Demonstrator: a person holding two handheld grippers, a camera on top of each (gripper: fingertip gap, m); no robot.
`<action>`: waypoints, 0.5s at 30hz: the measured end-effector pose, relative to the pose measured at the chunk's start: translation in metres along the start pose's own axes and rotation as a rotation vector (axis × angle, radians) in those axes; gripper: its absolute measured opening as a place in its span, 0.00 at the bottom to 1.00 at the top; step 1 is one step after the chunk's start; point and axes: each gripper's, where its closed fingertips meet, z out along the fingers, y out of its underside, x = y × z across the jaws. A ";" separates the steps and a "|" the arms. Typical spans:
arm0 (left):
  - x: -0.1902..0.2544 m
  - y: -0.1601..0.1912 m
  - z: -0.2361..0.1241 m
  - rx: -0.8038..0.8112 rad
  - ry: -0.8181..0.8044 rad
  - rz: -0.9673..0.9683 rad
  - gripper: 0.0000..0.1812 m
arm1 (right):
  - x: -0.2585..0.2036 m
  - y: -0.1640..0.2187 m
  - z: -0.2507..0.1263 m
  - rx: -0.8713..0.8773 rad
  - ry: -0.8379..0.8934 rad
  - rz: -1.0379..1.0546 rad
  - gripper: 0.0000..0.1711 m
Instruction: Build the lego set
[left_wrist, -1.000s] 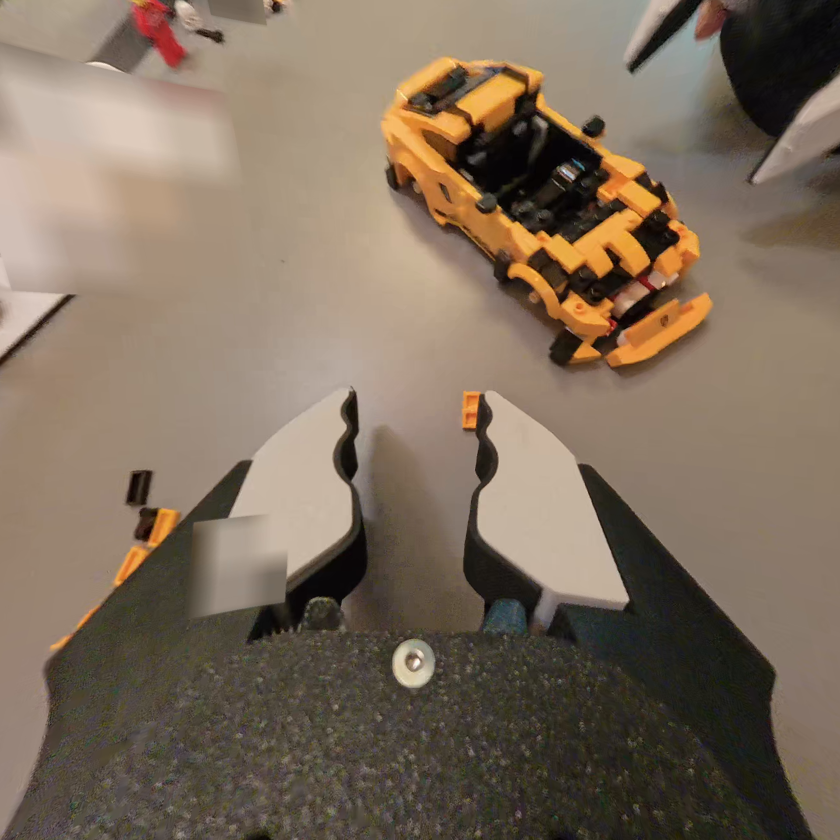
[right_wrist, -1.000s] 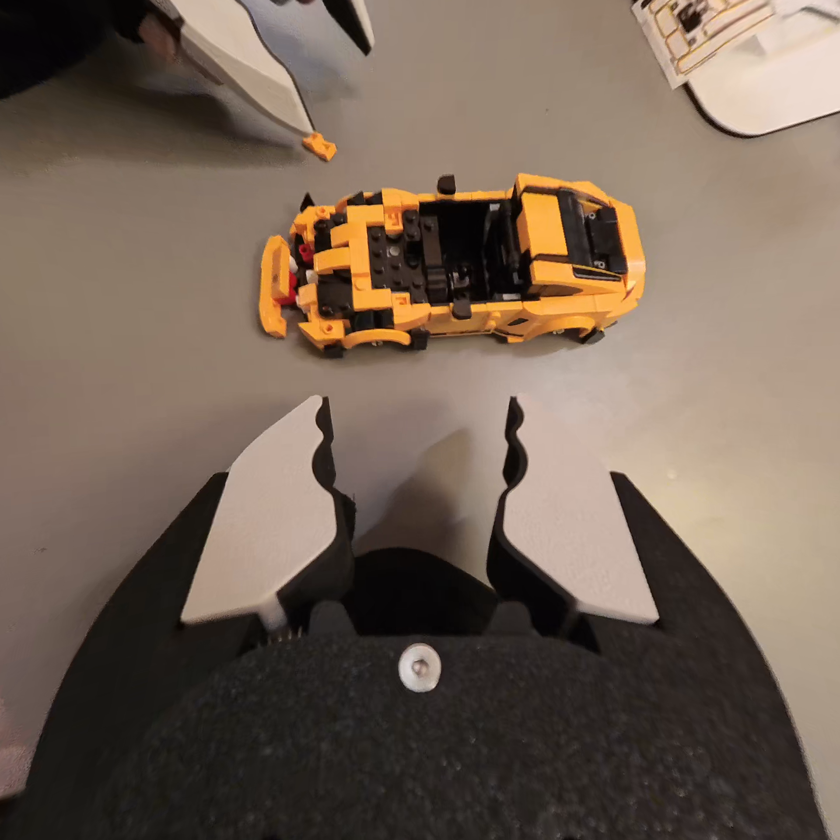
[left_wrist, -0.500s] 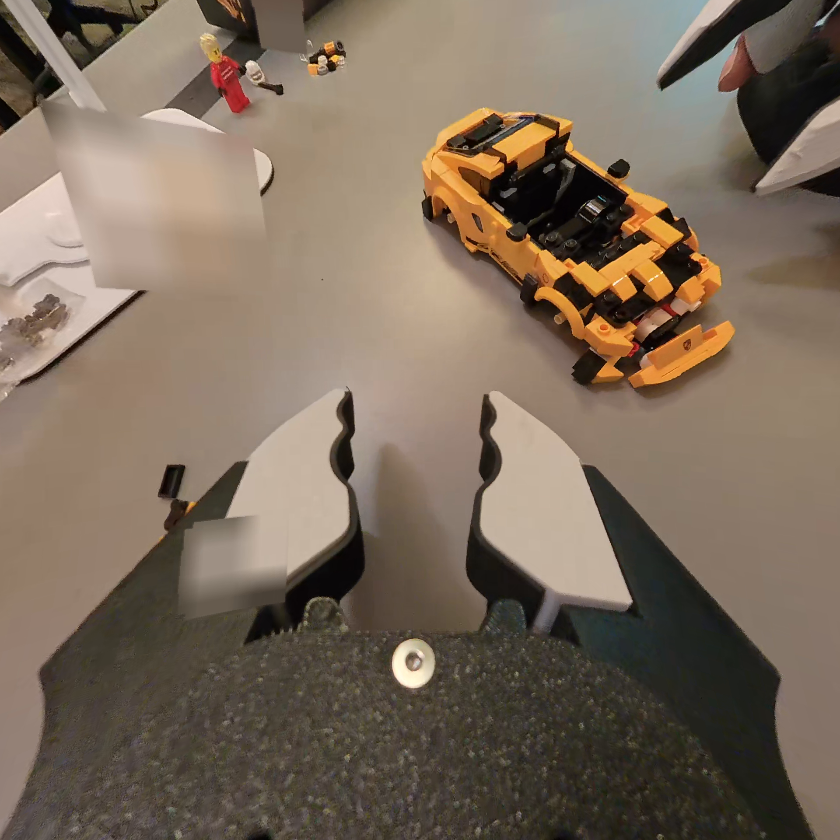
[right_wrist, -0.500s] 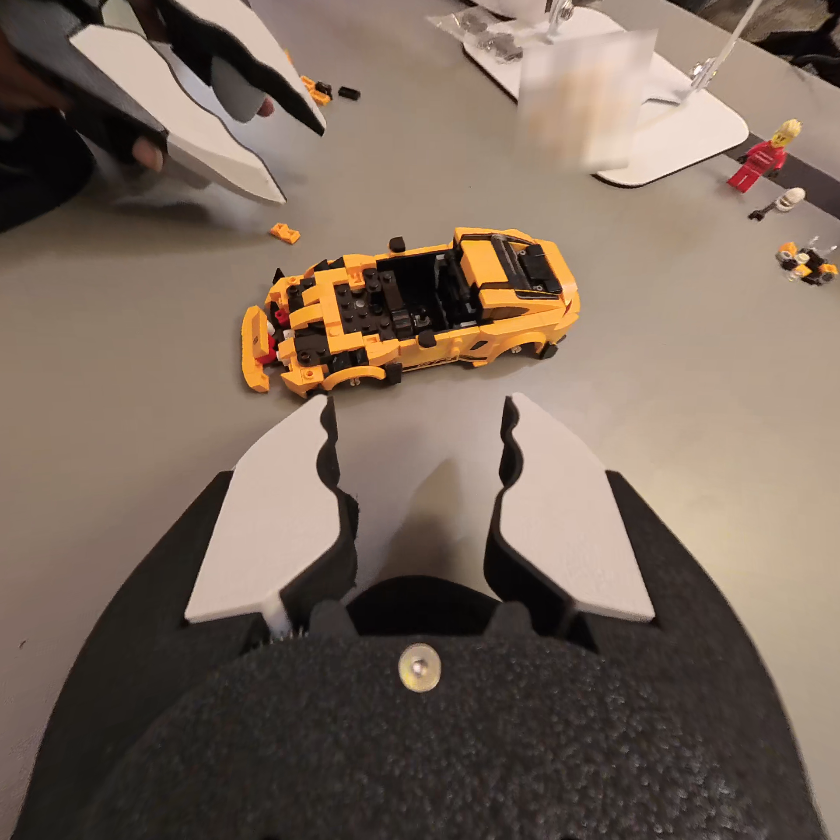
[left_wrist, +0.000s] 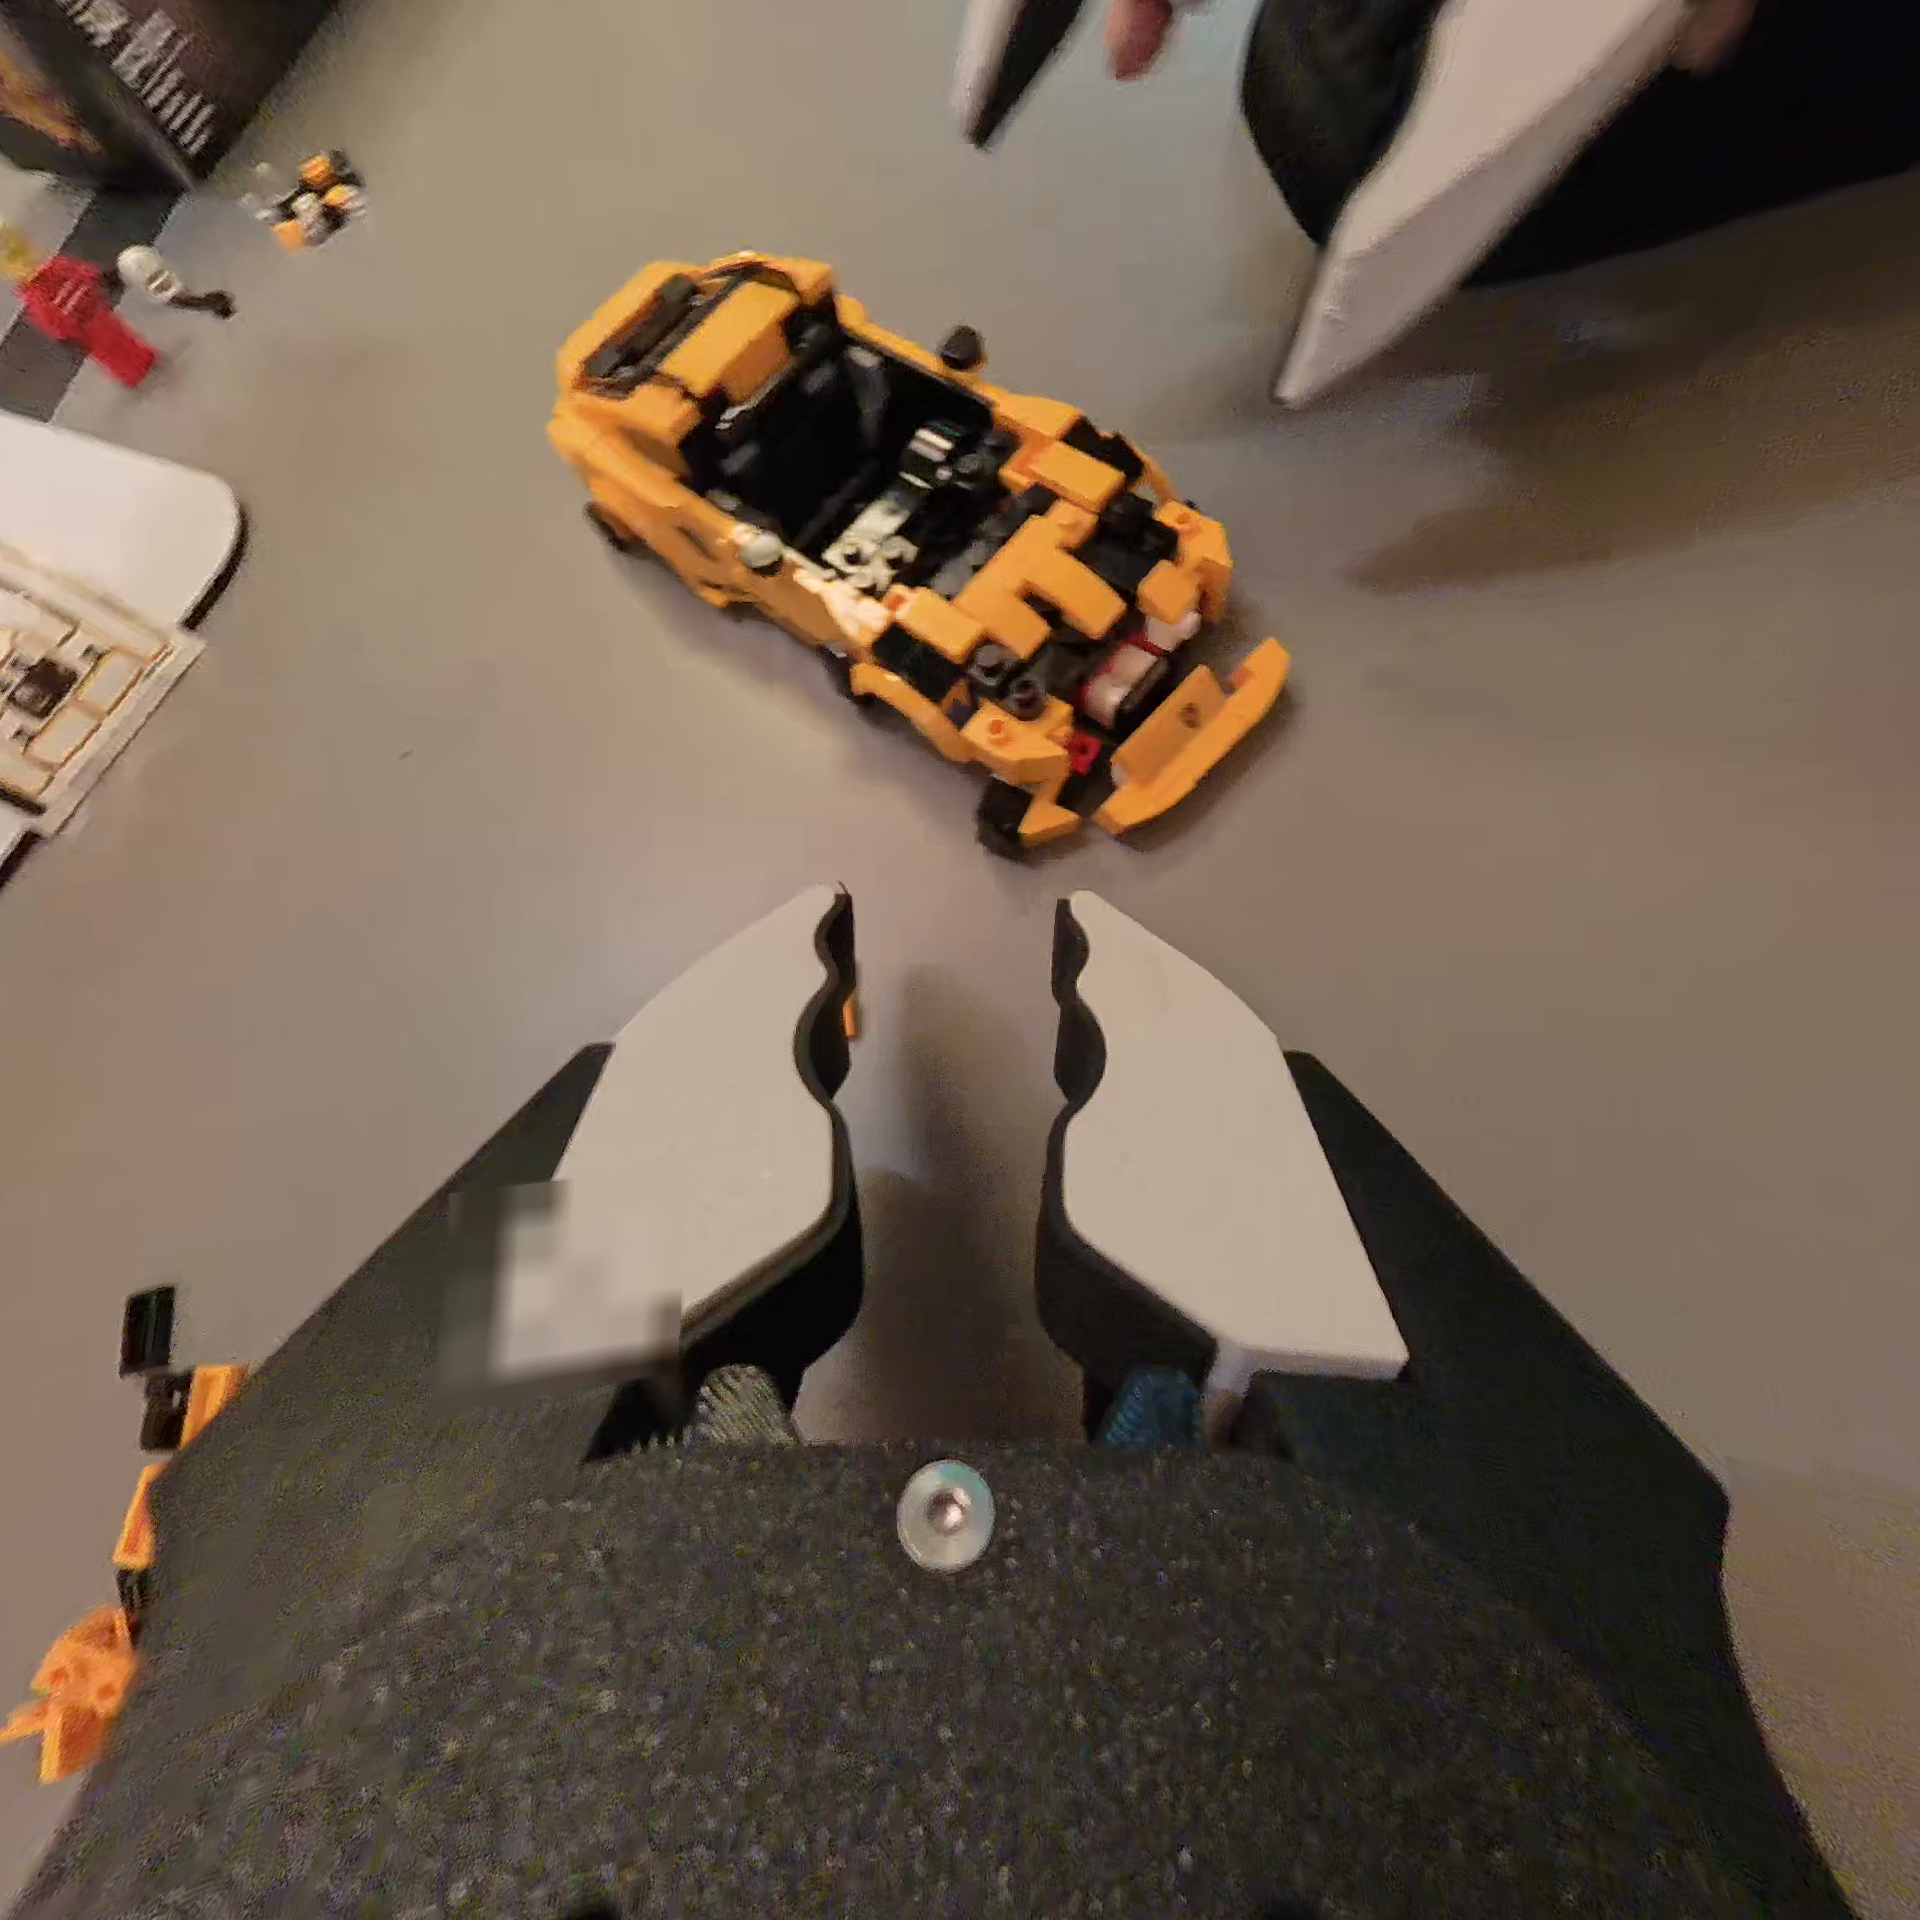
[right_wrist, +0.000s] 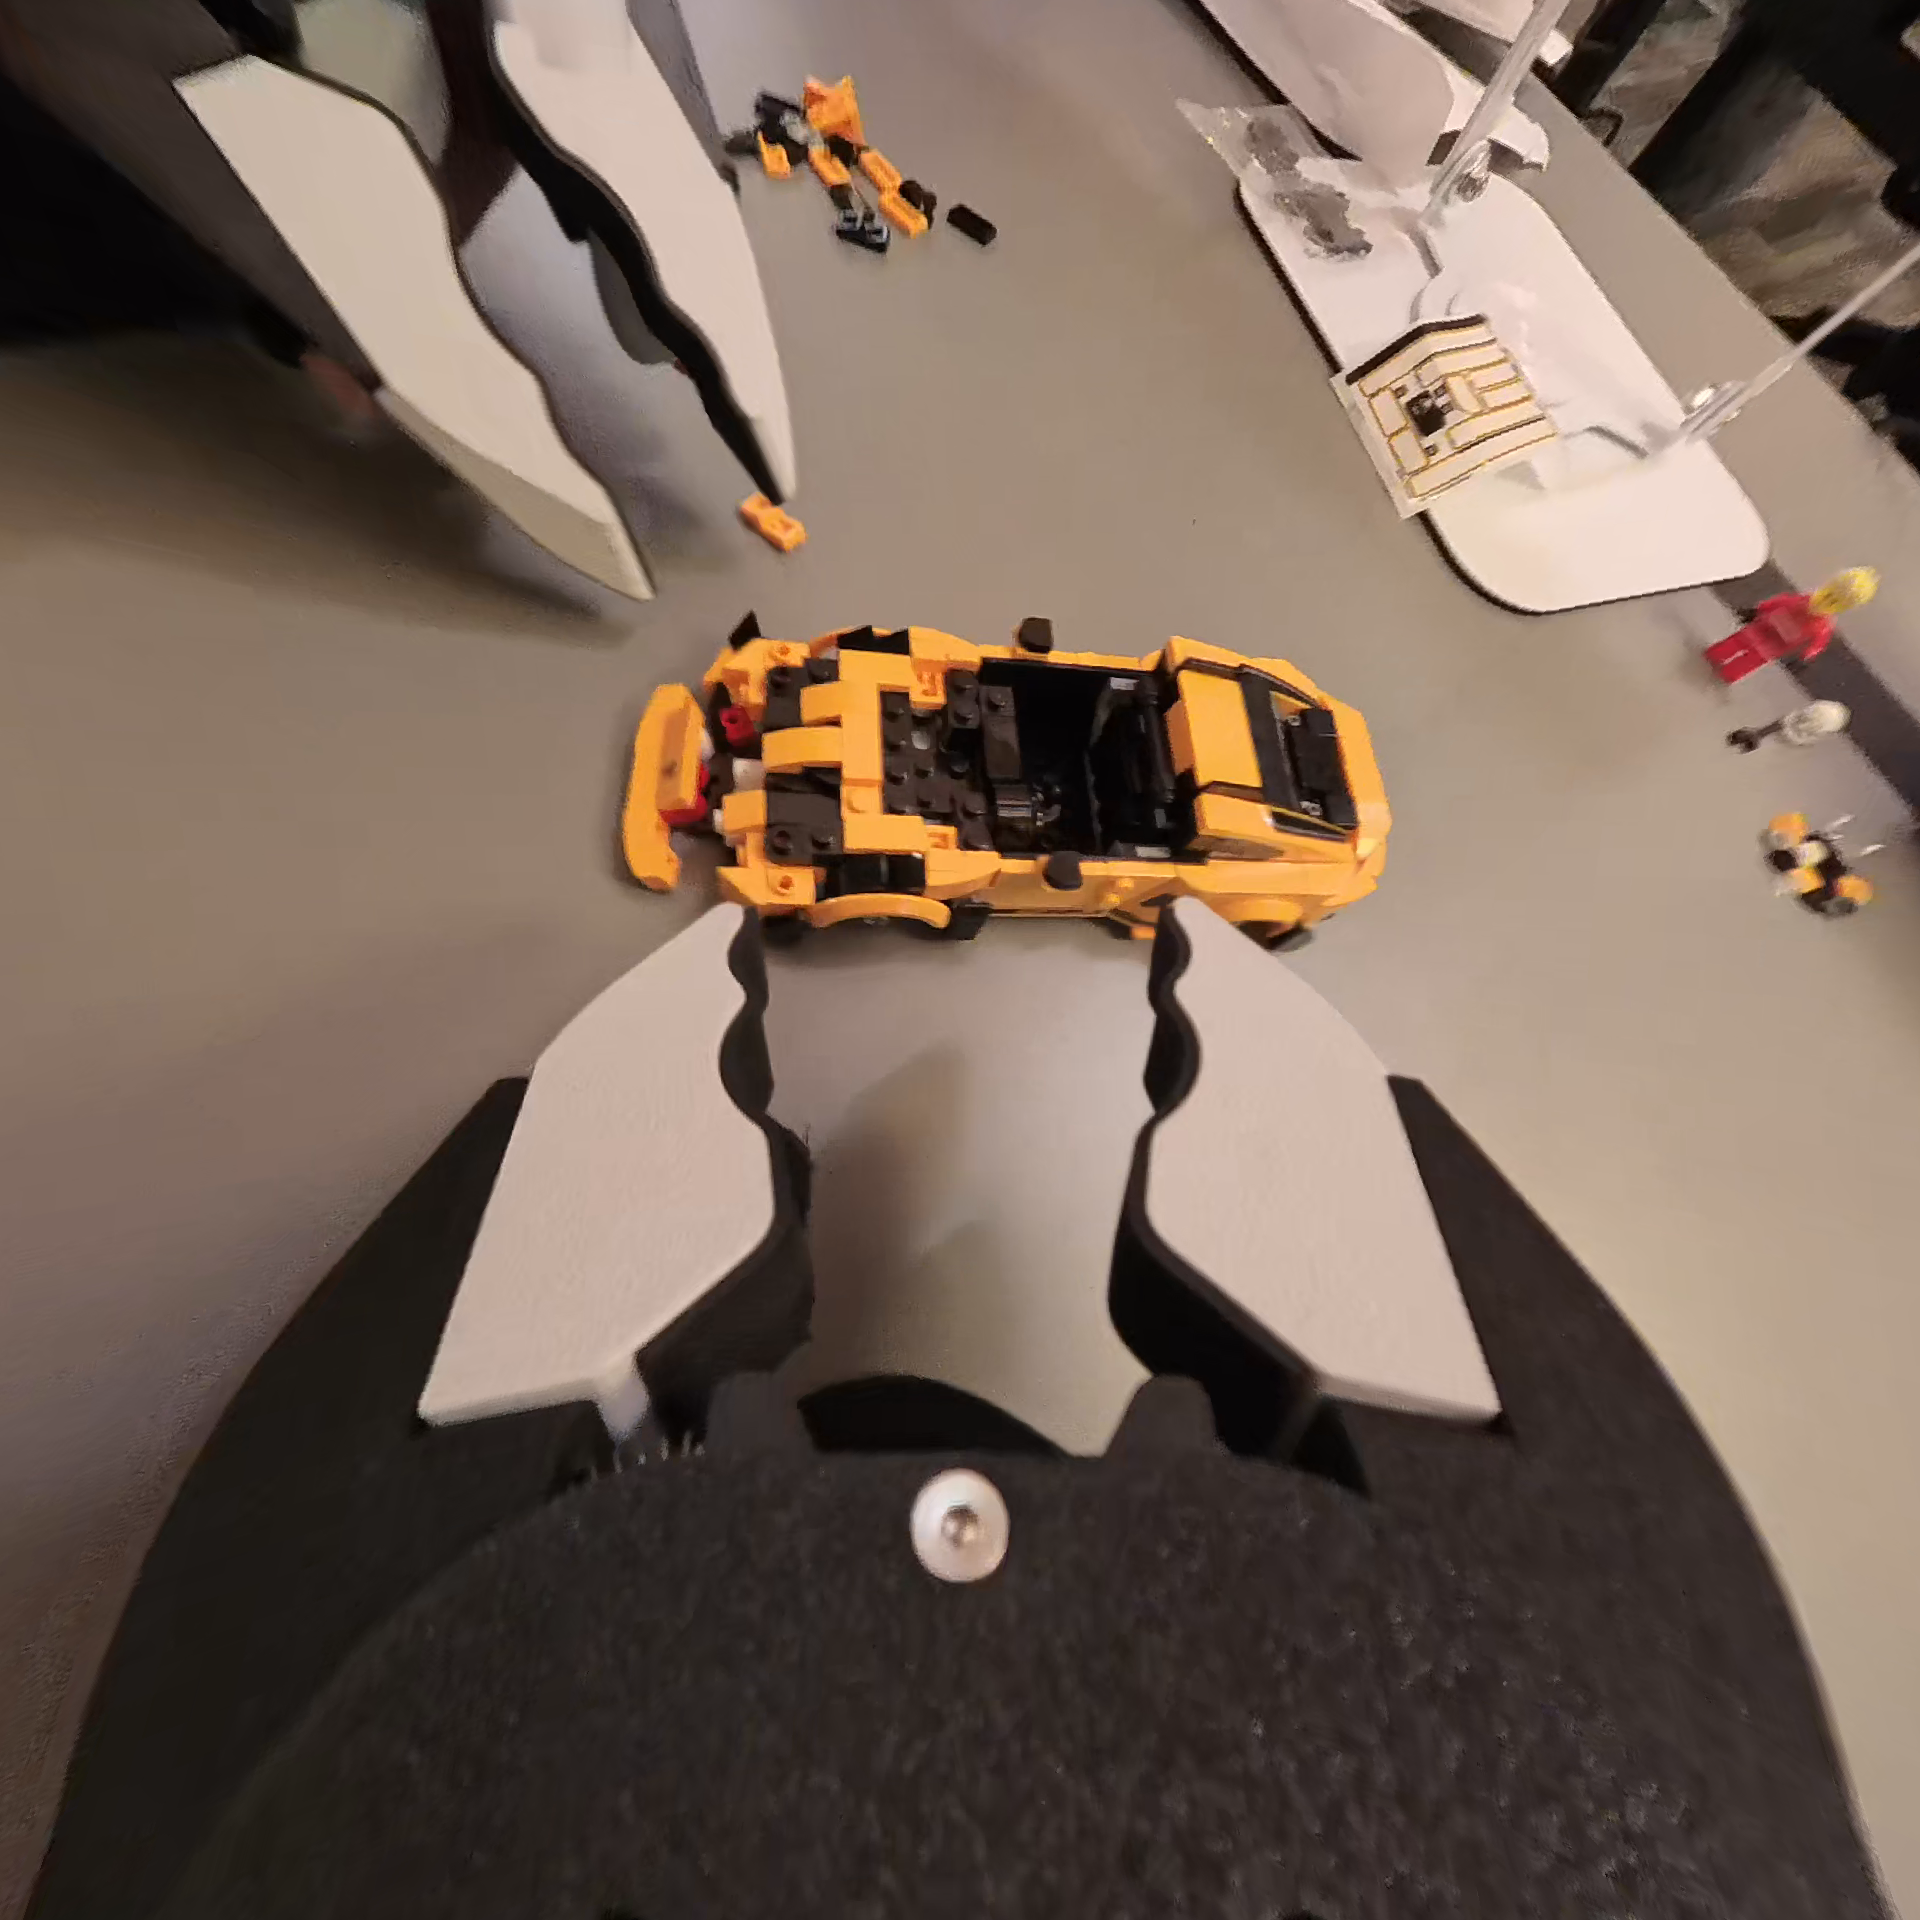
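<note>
- Centrally, a partly built orange and black lego car (right_wrist: 1003, 774) sits upright on a grey table (right_wrist: 312, 935), roof off, black cockpit and studs showing.
- Its rear wing (right_wrist: 657, 784) hangs loose at one end, beside small red and white pieces.
- From the right wrist view the car lies side-on, wing end to the left of the frame.
- Just beyond the car on that side lies one small orange brick (right_wrist: 773, 520), on its own on the table.
- The left gripper (left_wrist: 951, 914) hovers over this brick with fingers spread apart and nothing between them; in its own view only an orange sliver of the brick (left_wrist: 851, 1016) peeks past the inner edge of one finger.
- The right gripper (right_wrist: 951, 925) has its fingers spread wide and empty, tips close to the near side of the car; contact cannot be told.
- Farther off, a heap of loose orange and black pieces (right_wrist: 847, 171) lies behind the left gripper.
- A white stand base (right_wrist: 1621, 540) on the far side of the table carries a clear bag of small parts (right_wrist: 1294, 177) and an open instruction sheet (right_wrist: 1449, 416).
- Near the table edge are a red minifigure (right_wrist: 1782, 629) lying down, a small white helmet piece (right_wrist: 1813, 720), and a little orange and black cluster (right_wrist: 1818, 862).
- A dark box (left_wrist: 114, 83) stands at the far corner in the left wrist view.
</note>
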 end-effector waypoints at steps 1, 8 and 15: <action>0.003 0.001 0.002 -0.011 0.002 0.028 0.20 | 0.005 0.001 0.001 -0.008 0.007 -0.029 0.42; 0.008 -0.002 0.013 -0.012 0.013 0.132 0.21 | 0.052 0.009 0.020 -0.020 -0.151 0.025 0.50; 0.014 -0.008 0.022 -0.004 0.192 0.172 0.19 | 0.063 0.017 0.040 -0.093 -0.422 0.001 0.52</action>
